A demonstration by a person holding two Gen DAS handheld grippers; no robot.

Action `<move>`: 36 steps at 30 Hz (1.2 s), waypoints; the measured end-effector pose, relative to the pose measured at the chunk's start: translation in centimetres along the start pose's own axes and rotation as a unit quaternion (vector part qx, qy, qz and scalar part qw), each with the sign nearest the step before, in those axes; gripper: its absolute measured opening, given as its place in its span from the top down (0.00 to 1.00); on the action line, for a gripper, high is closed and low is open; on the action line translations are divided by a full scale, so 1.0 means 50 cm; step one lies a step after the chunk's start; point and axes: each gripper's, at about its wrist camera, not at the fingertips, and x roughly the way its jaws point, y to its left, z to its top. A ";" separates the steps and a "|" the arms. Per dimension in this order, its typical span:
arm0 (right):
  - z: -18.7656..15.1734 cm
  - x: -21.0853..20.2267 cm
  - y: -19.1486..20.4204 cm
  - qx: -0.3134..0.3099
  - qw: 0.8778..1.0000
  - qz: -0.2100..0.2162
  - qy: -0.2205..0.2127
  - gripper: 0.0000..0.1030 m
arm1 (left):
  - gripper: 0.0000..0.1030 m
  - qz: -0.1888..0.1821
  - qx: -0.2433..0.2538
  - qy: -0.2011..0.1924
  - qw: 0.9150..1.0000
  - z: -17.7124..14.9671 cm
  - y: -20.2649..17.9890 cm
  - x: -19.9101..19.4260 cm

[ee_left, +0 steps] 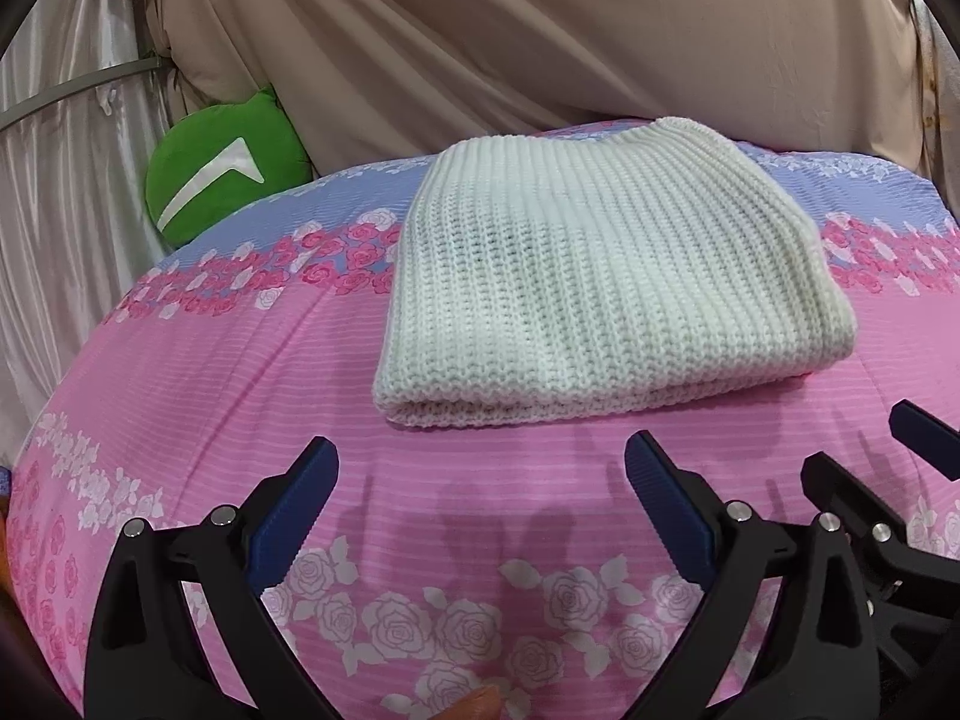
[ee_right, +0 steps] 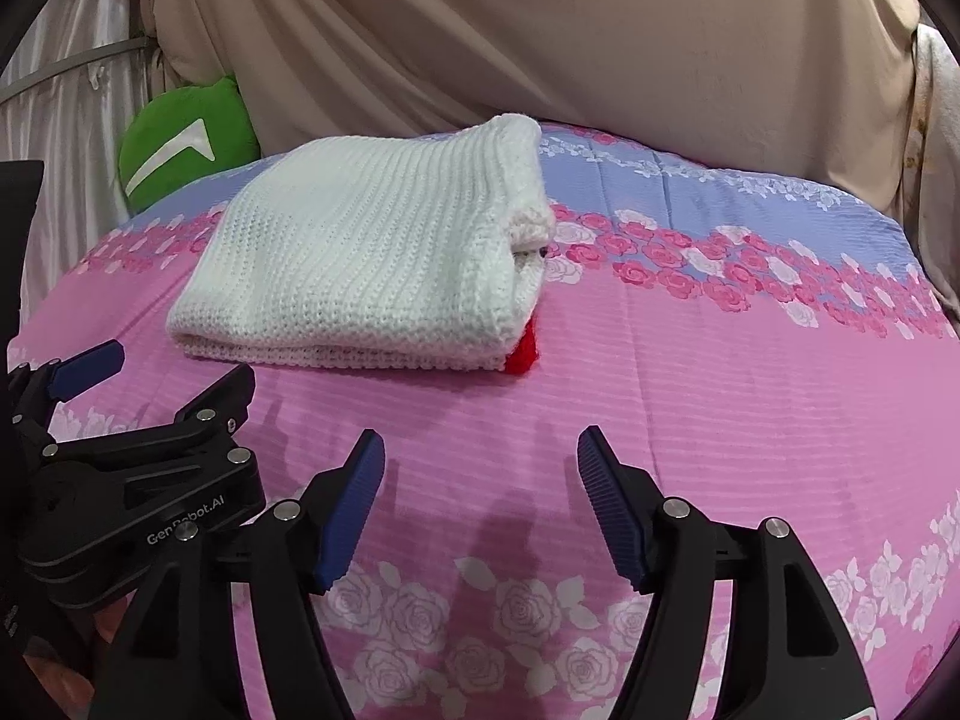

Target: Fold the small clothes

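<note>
A white ribbed knit garment [ee_left: 600,276] lies folded in a flat stack on the pink floral bedcover [ee_left: 240,396]. In the right wrist view it [ee_right: 372,252] sits to the upper left, with a small red bit [ee_right: 523,353] sticking out at its near right corner. My left gripper [ee_left: 480,462] is open and empty, just short of the garment's near edge. My right gripper [ee_right: 480,450] is open and empty, nearer than the garment and to its right. Each gripper shows in the other's view: the right one [ee_left: 894,468] and the left one [ee_right: 150,372].
A green cushion with a white mark [ee_left: 222,180] leans at the back left of the bed. Beige draped cloth [ee_left: 540,30] hangs behind. A blue floral band [ee_right: 720,192] runs across the far part of the cover.
</note>
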 end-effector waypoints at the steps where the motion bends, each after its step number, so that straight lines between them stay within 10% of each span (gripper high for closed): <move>1: 0.000 0.001 0.000 0.001 1.000 0.001 0.002 0.37 | 0.09 -0.001 0.000 0.002 1.000 0.000 0.000 0.002; 36: -0.001 0.003 0.004 -0.002 0.999 -0.031 0.004 0.36 | 0.09 0.013 0.002 0.025 1.000 -0.006 -0.008 0.012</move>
